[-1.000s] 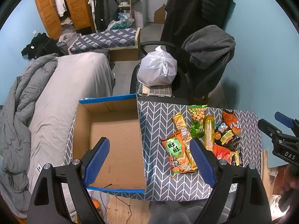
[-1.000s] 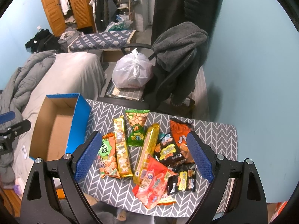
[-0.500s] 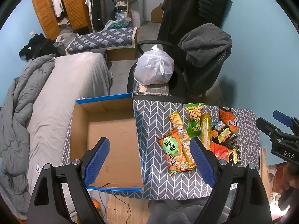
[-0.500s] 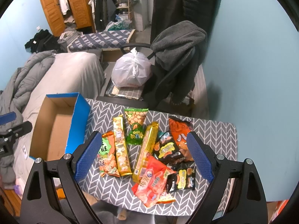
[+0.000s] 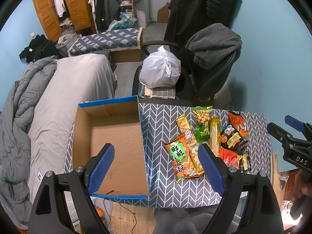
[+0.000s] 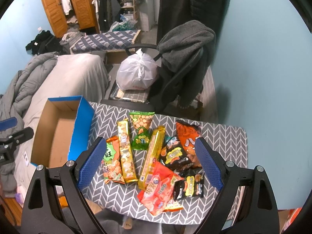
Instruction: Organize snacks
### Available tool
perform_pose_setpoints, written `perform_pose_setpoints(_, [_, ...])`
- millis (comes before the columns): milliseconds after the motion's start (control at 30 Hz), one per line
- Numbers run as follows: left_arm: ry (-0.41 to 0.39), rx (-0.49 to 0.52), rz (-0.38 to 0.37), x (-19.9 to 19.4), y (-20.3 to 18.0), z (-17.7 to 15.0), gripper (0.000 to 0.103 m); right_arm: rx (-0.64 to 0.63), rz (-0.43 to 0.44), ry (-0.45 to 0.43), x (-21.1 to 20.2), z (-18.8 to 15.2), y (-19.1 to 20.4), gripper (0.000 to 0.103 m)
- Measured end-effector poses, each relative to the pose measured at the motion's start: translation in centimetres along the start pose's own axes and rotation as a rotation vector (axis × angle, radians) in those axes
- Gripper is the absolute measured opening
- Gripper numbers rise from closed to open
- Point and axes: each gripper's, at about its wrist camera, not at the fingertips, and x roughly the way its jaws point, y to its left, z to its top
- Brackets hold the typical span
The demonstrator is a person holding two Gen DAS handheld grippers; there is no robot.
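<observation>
Snacks (image 6: 154, 154) in a loose heap on the table (image 6: 224, 136), box (image 5: 115, 148) beside them with nothing in it.

Both my grippers hang above the table, fingers spread wide and holding nothing. My left gripper (image 5: 156, 165) sits over the near right wall of the box, one finger (image 5: 100, 165) over the cardboard floor, the other above the snacks' near edge. My right gripper (image 6: 150, 163) hangs over the heap itself: green peanut bag (image 6: 141, 128) farthest from me, two long yellow packs (image 6: 125, 152) either side of it, orange bag (image 6: 187, 136) to the right, red pack (image 6: 158, 191) nearest. The box touches the table's left side, open side up.
</observation>
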Motion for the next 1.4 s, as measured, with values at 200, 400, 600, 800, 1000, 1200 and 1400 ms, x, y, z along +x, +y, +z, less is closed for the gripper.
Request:
perform_pose_setpoints(200, [0.001,0.002,-0.003,0.1,0.0,-0.3,0.089,0.001,-0.001,0.003,0.1,-0.2,-0.1,0.09])
perform_pose_setpoints(400, [0.008,0.001,-0.009,0.4,-0.1,-0.4,0.089,0.002,-0.001,0.005,0.1,-0.5,-0.2,0.09])
perform_pose_setpoints(600, [0.022,0.013,-0.012,1.2,-0.1,-0.4,0.089,0.015,-0.004,0.016,0.4,-0.7,-0.9,0.09])
perform_pose_setpoints(800, [0.049,0.034,-0.019,2.8,-0.7,-0.2,0.089,0.034,-0.025,0.05,1.5,-0.7,-2.6,0.09])
perform_pose_setpoints(1000, [0.115,0.035,-0.043,5.8,-1.1,-0.5,0.089,0.097,-0.036,0.102,2.8,-1.1,-5.0,0.09])
perform_pose_setpoints(1200, [0.173,0.07,-0.039,8.9,-2.0,-1.0,0.089,0.157,-0.038,0.152,4.6,-2.4,-6.8,0.09])
perform_pose_setpoints(1400, [0.226,0.102,-0.047,11.5,-3.1,-1.7,0.089,0.201,-0.029,0.228,6.7,-4.8,-7.3,0.09])
